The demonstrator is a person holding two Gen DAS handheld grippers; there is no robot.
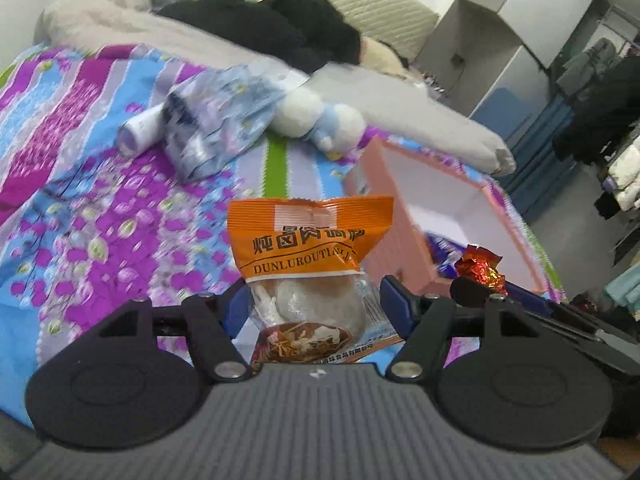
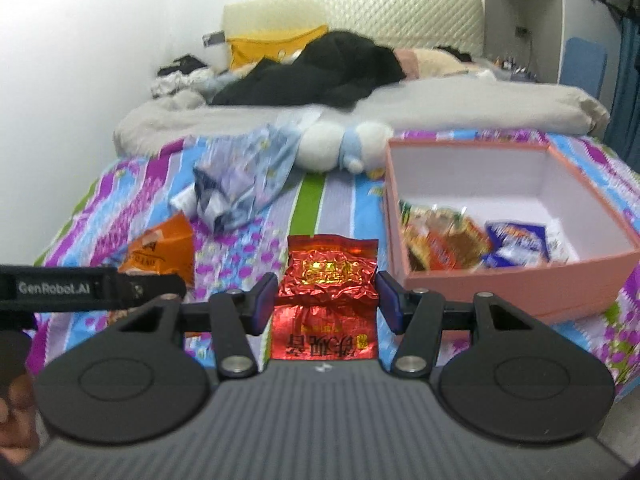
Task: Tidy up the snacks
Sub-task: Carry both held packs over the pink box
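My left gripper (image 1: 316, 304) is shut on an orange snack packet (image 1: 308, 248) with a clear lower window, and it hangs above the bedspread. My right gripper (image 2: 326, 300) is shut on a crinkled red foil packet (image 2: 326, 280), also off the bed. The red packet (image 1: 480, 268) shows at the right of the left wrist view, and the orange packet (image 2: 160, 252) at the left of the right wrist view. An open pink box (image 2: 480, 280) lies on the bed to the right, with several snack packets (image 2: 516, 240) in it. Its near wall (image 1: 396, 256) is just right of the orange packet.
A white and blue plush toy (image 2: 340, 148) and a blue patterned bag (image 2: 244, 176) lie further up the floral bedspread (image 2: 312, 204). Behind them are a grey duvet (image 2: 460, 108) and black clothes (image 2: 320, 72). A person's hand (image 2: 12, 412) shows at the lower left.
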